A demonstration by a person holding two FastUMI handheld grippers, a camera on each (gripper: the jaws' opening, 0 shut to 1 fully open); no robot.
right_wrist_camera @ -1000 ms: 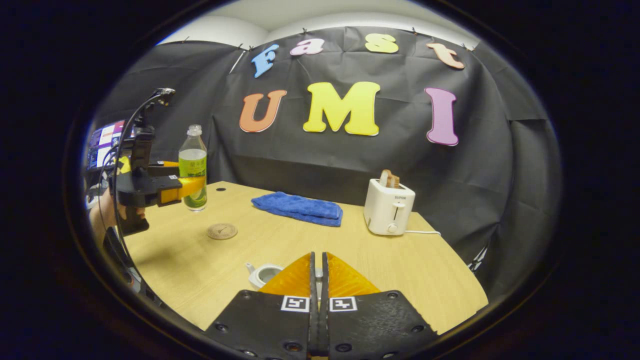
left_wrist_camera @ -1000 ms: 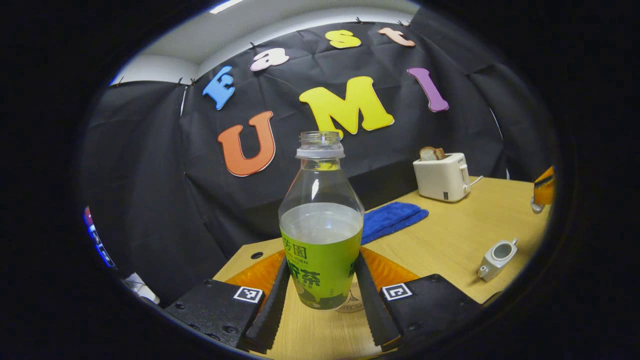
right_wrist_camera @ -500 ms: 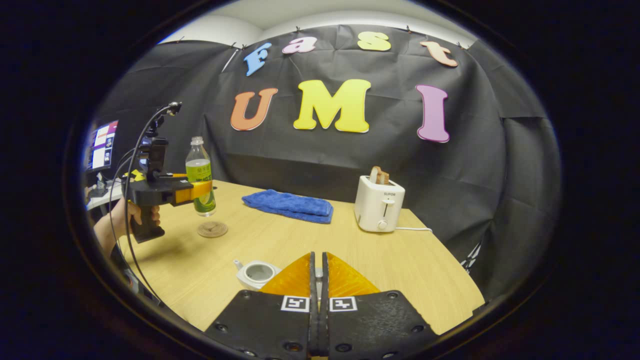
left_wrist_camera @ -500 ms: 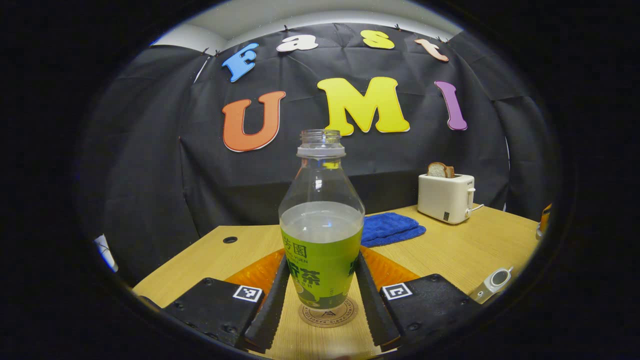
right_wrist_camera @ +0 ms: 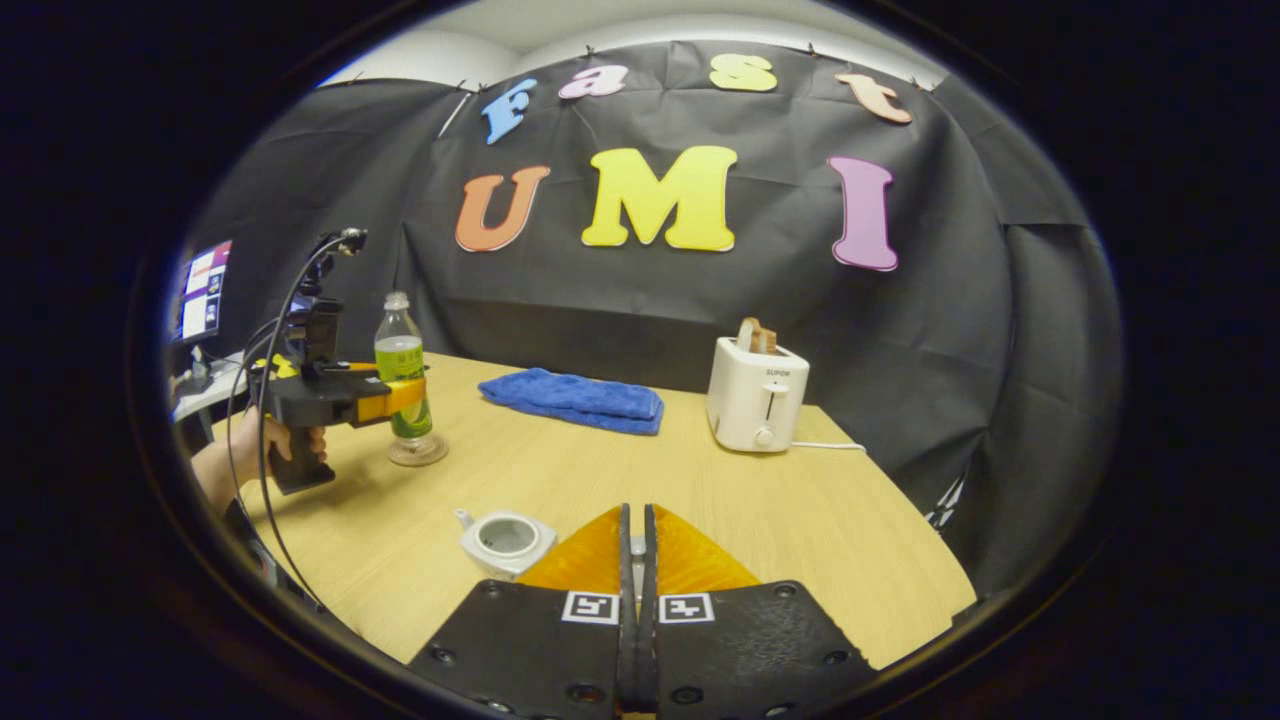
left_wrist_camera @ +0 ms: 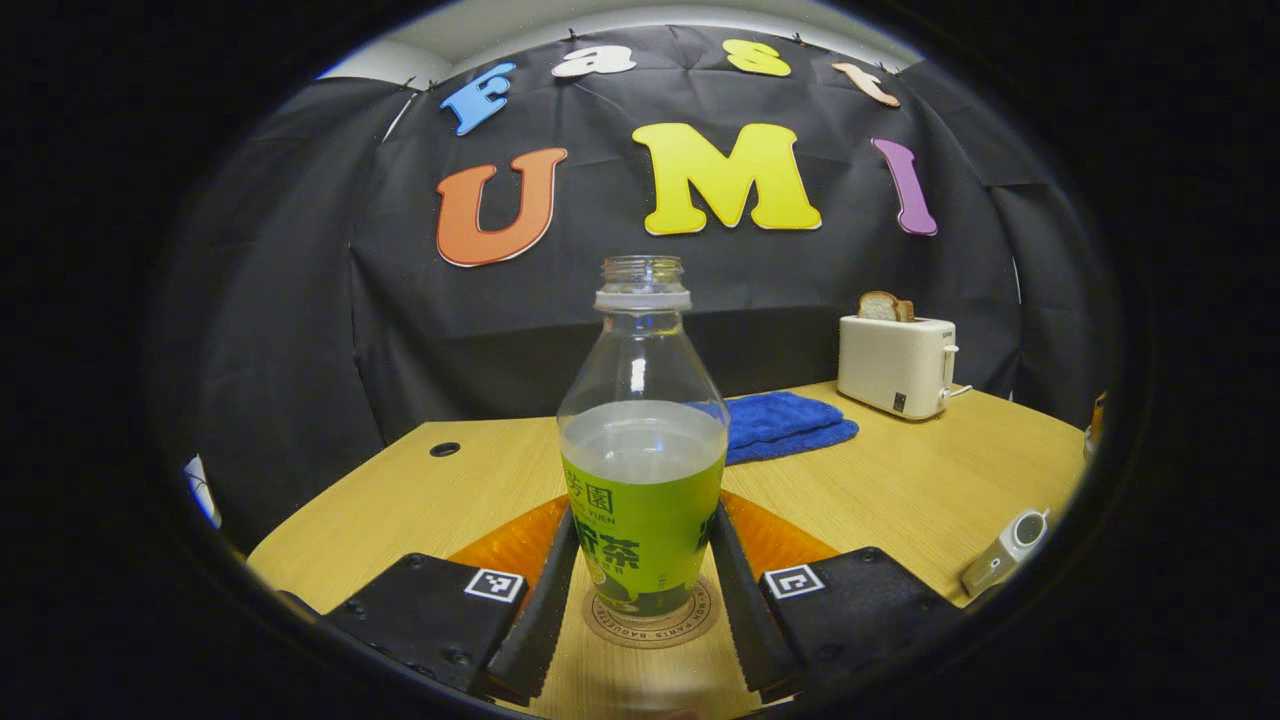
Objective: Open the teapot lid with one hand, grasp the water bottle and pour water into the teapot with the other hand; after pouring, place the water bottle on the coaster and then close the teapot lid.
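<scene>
1. Now the water bottle stands over the coaster, where half a second ago it hung above and a little behind it; in the right gripper view its base looks set on the disc, though contact cannot be told for certain.
2. Both fingers of the left gripper still press the bottle's labelled sides, so it has not been let go.
3. Meanwhile the right gripper stays with its fingers drawn together; something small may sit between them, presumably the lid, but that cannot be made out.
4. Below it the teapot sits open on the table, uncovered as it was a second ago.
5. Pouring looks finished; what is left is to release the bottle and bring the lid down onto the teapot.
</scene>
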